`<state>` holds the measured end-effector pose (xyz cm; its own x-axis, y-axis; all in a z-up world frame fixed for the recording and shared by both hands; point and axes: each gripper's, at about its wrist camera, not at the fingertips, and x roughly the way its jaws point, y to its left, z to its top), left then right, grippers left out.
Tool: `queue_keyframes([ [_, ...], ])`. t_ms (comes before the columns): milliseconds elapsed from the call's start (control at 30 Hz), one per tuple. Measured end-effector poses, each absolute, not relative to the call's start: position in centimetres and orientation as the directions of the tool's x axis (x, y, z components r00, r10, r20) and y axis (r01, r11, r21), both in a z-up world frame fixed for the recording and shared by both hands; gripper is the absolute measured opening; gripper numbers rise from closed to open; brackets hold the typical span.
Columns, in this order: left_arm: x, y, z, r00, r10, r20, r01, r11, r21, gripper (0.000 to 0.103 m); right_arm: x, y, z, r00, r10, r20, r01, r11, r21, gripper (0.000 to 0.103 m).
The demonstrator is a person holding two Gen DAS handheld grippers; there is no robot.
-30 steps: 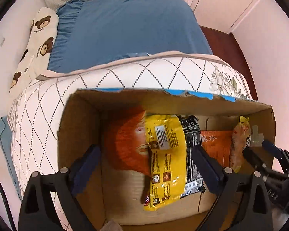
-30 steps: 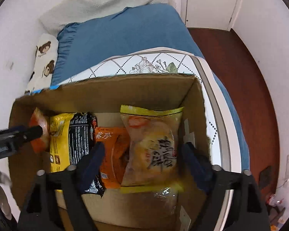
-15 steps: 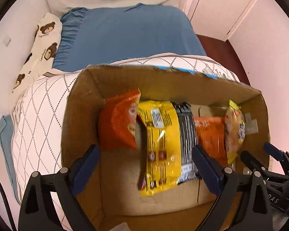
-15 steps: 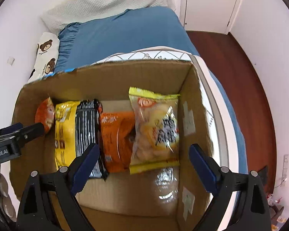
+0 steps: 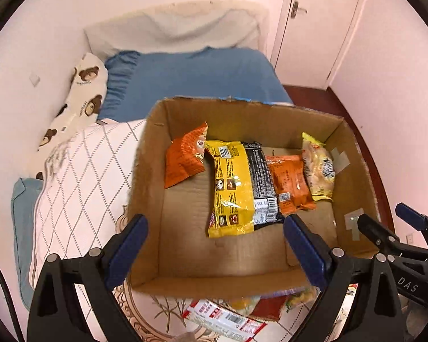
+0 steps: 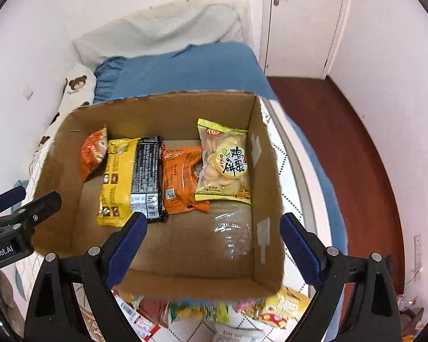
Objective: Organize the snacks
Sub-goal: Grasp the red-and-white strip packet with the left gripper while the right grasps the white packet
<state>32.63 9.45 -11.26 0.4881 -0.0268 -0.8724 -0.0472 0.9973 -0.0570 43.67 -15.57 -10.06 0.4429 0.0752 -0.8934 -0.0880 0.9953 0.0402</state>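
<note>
with both the left gripper (image 5: 214, 245) and right gripper (image 6: 212, 240) spread apart and empty above the brown cardboard box (image 6: 266, 171), its near wall could be knocked on reaching for loose packets (image 6: 274, 305) just beside it.

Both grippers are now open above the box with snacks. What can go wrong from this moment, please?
1. More snack packets lie partly under the near wall of the cardboard box; grasping one there may drag or tip the box.
2. The left gripper and right gripper hover close side by side, so they might collide when reaching down.
3. The yellow packet overlaps the black packet; adding more could push the row out of order.
</note>
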Motion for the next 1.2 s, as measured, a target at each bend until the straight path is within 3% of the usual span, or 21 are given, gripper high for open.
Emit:
queue_keyframes([
  [400, 25.2, 8.8, -6.8, 0.579, -0.069, -0.812, -0.041, 0.993, -0.114, 0.097, 35.6, -16.5, -3.8, 0.558, 0.143, -0.817, -0.086, 0.990, 0.114, 0.096],
  [633, 22.9, 9.4, -8.1, 0.548, -0.068, -0.834, -0.060, 0.991, -0.120, 0.097, 33.0, -18.4, -4.0, 0.530, 0.198, -0.825, -0.044, 0.978, 0.206, 0.096],
  [733, 22.0, 9.7, -10.9, 0.475, -0.077, -0.877, -0.098, 0.985, -0.139, 0.097, 32.2, -20.0, -6.7, 0.467, 0.233, -0.853, 0.009, 0.963, 0.268, 0.096],
  [867, 21.9, 10.4, -18.2, 0.285, -0.178, -0.942, -0.189, 0.953, -0.237, 0.097, 31.0, -21.4, -11.8, 0.364, 0.299, -0.882, 0.058, 0.938, 0.342, 0.094],
  [900, 21.9, 10.5, -20.0, 0.237, -0.212, -0.948, -0.212, 0.941, -0.263, 0.097, 30.6, -21.7, -13.7, 0.327, 0.296, -0.898, 0.075, 0.939, 0.336, 0.084],
  [933, 22.0, 10.6, -22.3, 0.180, -0.267, -0.947, -0.255, 0.917, -0.307, 0.095, 30.3, -21.9, -14.9, 0.301, 0.294, -0.907, 0.084, 0.940, 0.332, 0.067],
  [967, 21.9, 10.8, -24.2, 0.140, -0.302, -0.943, -0.297, 0.896, -0.331, 0.090, 30.0, -22.2, -16.4, 0.271, 0.300, -0.915, 0.095, 0.937, 0.335, 0.063],
  [1100, 21.7, 10.6, -29.6, 0.050, -0.422, -0.905, -0.436, 0.806, -0.399, 0.086, 28.8, -22.9, -19.7, 0.238, 0.294, -0.926, 0.134, 0.934, 0.331, 0.062],
  [1200, 21.8, 9.8, -32.0, 0.012, -0.422, -0.906, -0.479, 0.793, -0.376, 0.086, 28.3, -23.2, -21.1, 0.224, 0.280, -0.933, 0.164, 0.933, 0.320, 0.062],
])
